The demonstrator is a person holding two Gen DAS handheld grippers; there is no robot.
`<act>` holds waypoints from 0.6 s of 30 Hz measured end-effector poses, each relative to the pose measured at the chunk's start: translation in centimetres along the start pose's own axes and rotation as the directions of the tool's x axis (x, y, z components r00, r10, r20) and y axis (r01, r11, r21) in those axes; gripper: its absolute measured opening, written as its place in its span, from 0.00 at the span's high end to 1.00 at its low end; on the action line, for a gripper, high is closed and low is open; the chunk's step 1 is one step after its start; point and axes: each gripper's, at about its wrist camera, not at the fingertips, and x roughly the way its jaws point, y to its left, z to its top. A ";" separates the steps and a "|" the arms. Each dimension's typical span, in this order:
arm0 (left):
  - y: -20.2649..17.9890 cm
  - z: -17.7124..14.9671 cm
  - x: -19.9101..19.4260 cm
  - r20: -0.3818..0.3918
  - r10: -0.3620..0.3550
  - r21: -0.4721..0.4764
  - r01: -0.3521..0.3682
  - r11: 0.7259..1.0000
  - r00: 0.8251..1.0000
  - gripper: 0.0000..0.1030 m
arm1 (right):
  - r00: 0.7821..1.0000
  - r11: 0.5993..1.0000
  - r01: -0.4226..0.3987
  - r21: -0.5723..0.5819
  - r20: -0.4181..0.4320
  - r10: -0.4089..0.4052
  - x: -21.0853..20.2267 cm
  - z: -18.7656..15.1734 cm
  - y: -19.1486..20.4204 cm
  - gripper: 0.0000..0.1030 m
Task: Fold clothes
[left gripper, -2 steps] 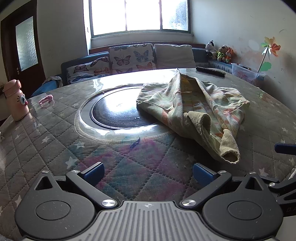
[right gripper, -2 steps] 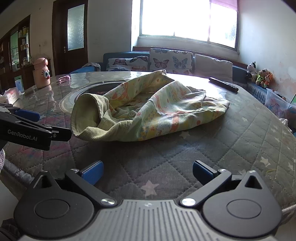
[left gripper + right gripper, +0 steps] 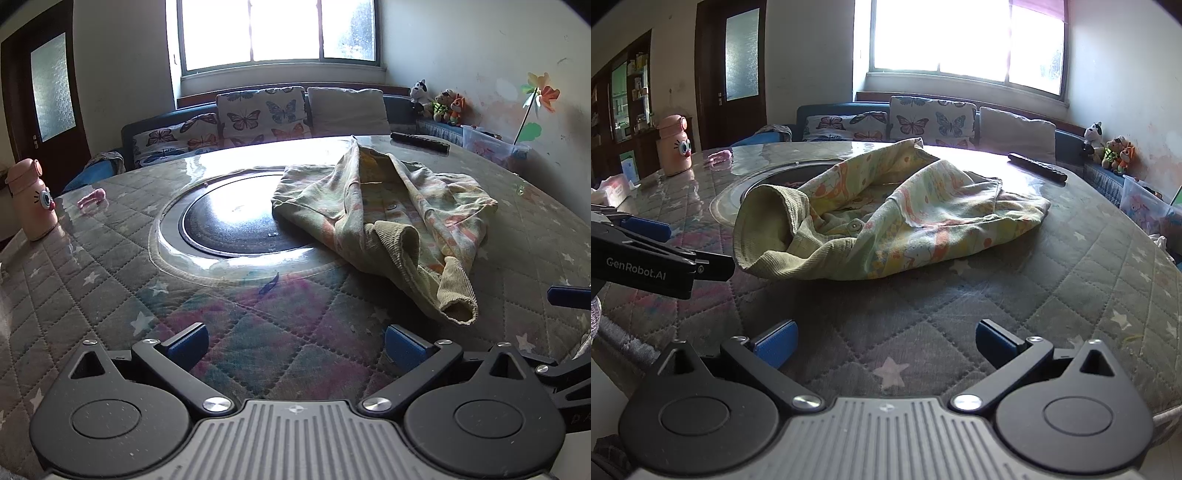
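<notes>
A crumpled pale green printed child's garment [image 3: 391,218] with ribbed cuffs lies on the round quilt-covered table [image 3: 92,280], partly over the dark glass centre disc [image 3: 236,225]. It also shows in the right wrist view [image 3: 886,214]. My left gripper [image 3: 295,345] is open and empty, low over the table's near edge, short of the garment. My right gripper [image 3: 886,341] is open and empty, just before the garment's near hem. The left gripper's body [image 3: 646,258] shows at the left of the right wrist view, beside a cuff.
A pink bottle [image 3: 31,201] with a face stands at the table's left edge, a small pink object [image 3: 92,197] near it. A black remote [image 3: 419,142] lies at the far side. A sofa with butterfly cushions [image 3: 258,118] stands behind; a plastic box [image 3: 491,146] at right.
</notes>
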 end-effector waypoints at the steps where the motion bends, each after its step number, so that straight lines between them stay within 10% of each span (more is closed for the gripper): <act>1: 0.0 0.0 0.0 0.001 0.000 -0.001 0.000 1.000 1.000 0.00 | 1.000 1.000 0.000 0.000 0.001 0.000 0.0 0.0 0.0 0.00; 18: -0.4 -0.6 0.1 -0.020 -0.005 0.000 0.005 1.000 1.000 0.00 | 1.000 1.000 0.000 -0.001 0.004 0.000 0.0 -0.6 0.1 0.00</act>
